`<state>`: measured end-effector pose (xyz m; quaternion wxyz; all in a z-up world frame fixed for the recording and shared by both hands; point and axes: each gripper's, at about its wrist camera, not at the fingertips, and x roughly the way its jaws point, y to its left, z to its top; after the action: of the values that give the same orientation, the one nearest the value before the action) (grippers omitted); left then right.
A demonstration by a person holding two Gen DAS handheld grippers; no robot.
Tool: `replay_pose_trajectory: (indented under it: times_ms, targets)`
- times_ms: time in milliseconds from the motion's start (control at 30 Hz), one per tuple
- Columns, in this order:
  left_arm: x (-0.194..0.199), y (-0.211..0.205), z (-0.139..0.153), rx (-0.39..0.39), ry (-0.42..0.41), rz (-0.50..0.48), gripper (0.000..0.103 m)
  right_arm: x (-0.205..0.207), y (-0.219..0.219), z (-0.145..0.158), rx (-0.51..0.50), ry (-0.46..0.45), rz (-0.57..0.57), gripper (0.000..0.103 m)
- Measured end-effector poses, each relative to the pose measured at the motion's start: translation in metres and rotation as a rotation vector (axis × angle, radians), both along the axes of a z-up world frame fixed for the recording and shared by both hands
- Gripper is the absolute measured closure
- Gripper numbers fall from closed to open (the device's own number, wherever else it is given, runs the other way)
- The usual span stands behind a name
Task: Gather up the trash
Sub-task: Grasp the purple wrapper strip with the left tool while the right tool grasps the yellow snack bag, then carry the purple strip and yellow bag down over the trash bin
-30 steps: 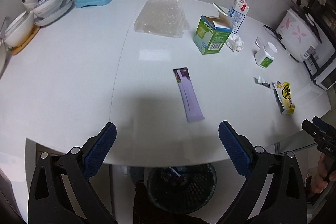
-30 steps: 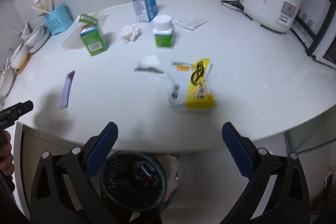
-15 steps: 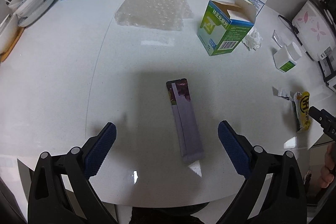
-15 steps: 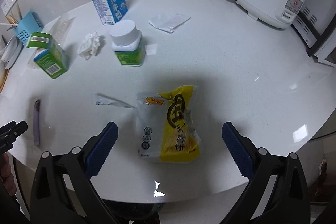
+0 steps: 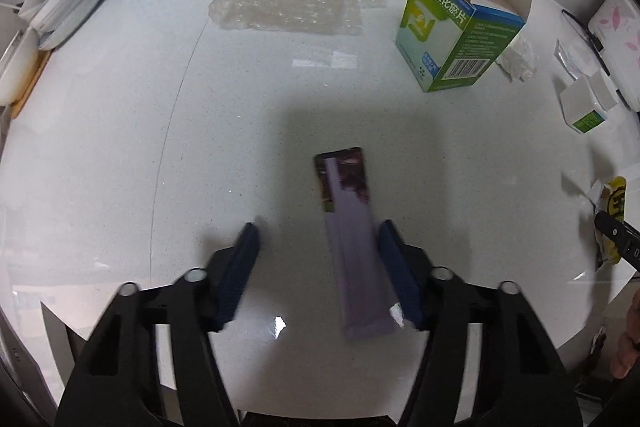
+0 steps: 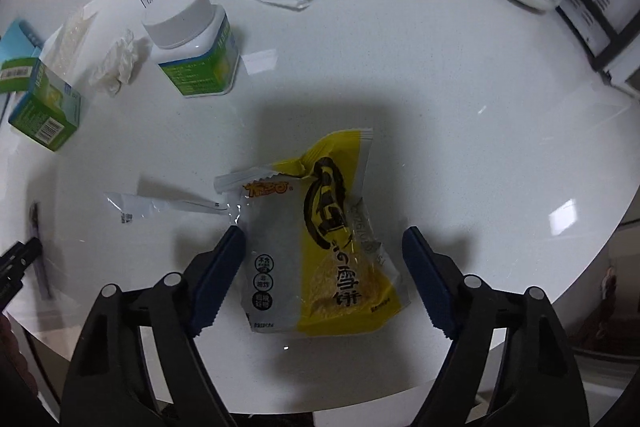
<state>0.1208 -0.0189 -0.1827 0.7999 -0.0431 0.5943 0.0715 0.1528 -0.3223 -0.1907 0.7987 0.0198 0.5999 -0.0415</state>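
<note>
— Hovering low at the near edge of the white table (image 5: pixel 100 155), the left gripper (image 5: pixel 320 271) has its jaws apart around the purple sachet (image 5: pixel 354 247); the right-hand pad (image 5: pixel 398 271) is touching the sachet's side, the other stands off.

— And the right gripper (image 6: pixel 320 275)?

— Spread wide, straddling the yellow snack wrapper (image 6: pixel 320 251) near the table's front edge, neither pad touching. A torn clear strip (image 6: pixel 160 205) lies just left of it.
</note>
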Motion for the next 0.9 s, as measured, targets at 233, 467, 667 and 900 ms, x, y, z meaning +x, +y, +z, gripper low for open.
replay_pose_trajectory:
  times_ms: [233,467,667,900]
  targets:
    - [-0.003,-0.006,0.003,-0.015,0.005,-0.040,0.093,0.002,0.004,0.007,0.003,0.029,-0.031,0.079]
    - [-0.012,-0.004,0.002,-0.048,-0.009,-0.068,0.094,-0.005,0.011,0.010,-0.017,0.018,-0.037,0.094]
    - [-0.014,0.001,0.008,-0.045,-0.028,-0.076,0.095,-0.014,0.011,0.020,-0.011,-0.015,-0.052,0.094]
    - [-0.022,-0.001,0.022,-0.048,-0.060,-0.084,0.095,-0.027,0.013,0.033,0.005,-0.049,-0.061,0.094]
